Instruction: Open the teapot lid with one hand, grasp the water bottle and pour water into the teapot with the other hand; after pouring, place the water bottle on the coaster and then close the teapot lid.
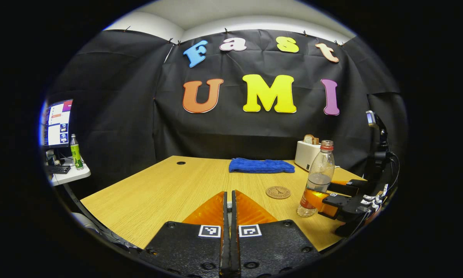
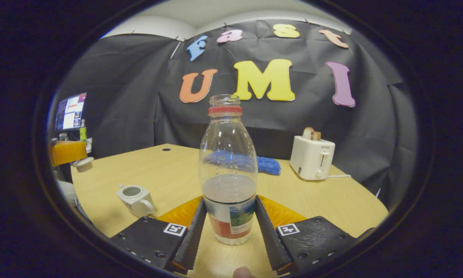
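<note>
Two fingers of the right gripper (image 2: 228,231) stand on either side of the water bottle (image 2: 228,181), pressed against its labelled lower part, and the bottle is upright with its base on the tabletop (image 2: 158,170); it has no cap, and the water reaches a little above the label. In the left gripper view the same bottle (image 1: 318,181) stands near the right edge of the tabletop (image 1: 158,189) with the right gripper (image 1: 319,202) closed around its base. Just left of it in that view lies the round coaster (image 1: 278,192), flat on the wood and apart from the bottle. The left gripper (image 1: 228,204) has its fingers pressed together; whether anything thin is caught between them, I cannot tell. In the right gripper view the small white teapot (image 2: 136,199) sits near the left front of the tabletop with its top open, and off at the left edge of that view the lid (image 2: 83,163) hangs below the fingers of the other gripper (image 2: 67,152). Farther back lies a folded blue cloth (image 1: 261,165), and a white toaster (image 2: 311,157) with bread in its slot stands to the right. Beyond, on a side desk (image 1: 67,176), stand a monitor (image 1: 56,123) and a green bottle (image 1: 76,152).
</note>
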A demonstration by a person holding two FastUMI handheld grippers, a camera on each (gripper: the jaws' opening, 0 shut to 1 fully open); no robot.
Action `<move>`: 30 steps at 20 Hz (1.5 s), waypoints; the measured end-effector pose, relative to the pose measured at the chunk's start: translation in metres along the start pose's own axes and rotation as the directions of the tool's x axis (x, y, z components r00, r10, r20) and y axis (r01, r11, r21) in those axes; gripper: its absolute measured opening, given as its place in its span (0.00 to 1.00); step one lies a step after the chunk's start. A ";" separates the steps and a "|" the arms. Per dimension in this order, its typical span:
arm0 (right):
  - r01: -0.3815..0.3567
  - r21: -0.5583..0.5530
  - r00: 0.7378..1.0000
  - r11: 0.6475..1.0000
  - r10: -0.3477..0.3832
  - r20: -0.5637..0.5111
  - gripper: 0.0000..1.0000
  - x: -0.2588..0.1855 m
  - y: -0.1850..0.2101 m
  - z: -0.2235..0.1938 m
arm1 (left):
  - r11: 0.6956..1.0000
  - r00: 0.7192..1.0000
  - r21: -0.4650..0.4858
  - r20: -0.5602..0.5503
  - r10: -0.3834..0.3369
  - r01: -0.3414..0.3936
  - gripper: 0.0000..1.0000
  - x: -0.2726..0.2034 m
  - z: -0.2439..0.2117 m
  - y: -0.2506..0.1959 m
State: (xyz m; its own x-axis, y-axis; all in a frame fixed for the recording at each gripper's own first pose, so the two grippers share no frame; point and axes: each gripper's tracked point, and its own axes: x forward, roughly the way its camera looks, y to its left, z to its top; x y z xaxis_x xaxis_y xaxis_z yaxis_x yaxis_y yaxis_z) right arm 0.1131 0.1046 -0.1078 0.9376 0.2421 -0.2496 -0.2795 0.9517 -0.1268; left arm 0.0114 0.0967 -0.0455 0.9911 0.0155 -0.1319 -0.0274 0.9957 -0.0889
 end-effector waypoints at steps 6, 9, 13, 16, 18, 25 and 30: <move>0.042 -0.419 0.999 0.907 -0.047 -0.002 0.70 0.012 -0.006 0.011 | 1.000 1.000 0.002 0.008 0.010 -0.010 0.03 -0.006 0.000 0.014; 0.076 -0.658 0.997 0.750 -0.074 0.030 0.70 0.022 -0.003 0.015 | 1.000 1.000 -0.009 0.012 0.015 -0.015 0.00 -0.008 0.002 0.021; 0.084 -0.820 0.996 0.567 -0.050 0.067 0.72 0.029 0.005 0.015 | 0.999 0.999 -0.029 0.011 0.041 -0.041 0.03 -0.008 0.002 0.036; 0.118 -0.896 0.993 0.428 -0.029 0.117 0.70 0.031 0.015 0.023 | 0.998 0.998 -0.032 0.005 0.057 -0.056 0.03 -0.009 0.001 0.047; 0.118 -0.929 0.992 0.350 -0.011 0.122 0.70 0.033 0.025 0.018 | 0.998 0.998 -0.025 0.005 0.063 -0.063 0.03 -0.009 0.000 0.053; 0.139 -0.974 0.990 0.178 0.010 0.143 0.71 0.041 0.030 0.017 | 0.998 0.998 -0.020 0.005 0.061 -0.061 0.03 -0.009 0.003 0.065; 0.160 -0.981 0.986 0.105 0.029 0.164 0.71 0.041 0.035 0.023 | 0.997 0.998 -0.021 0.004 0.070 -0.070 0.03 -0.012 0.004 0.074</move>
State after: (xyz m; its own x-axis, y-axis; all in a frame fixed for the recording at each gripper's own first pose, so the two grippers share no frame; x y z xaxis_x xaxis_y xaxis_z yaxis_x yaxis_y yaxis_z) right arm 0.1469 0.1521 -0.1009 0.9504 0.2970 -0.0924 -0.0824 -0.0463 -0.9955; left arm -0.0023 0.1709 -0.0463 0.9873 0.0859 -0.1337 -0.0996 0.9900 -0.0998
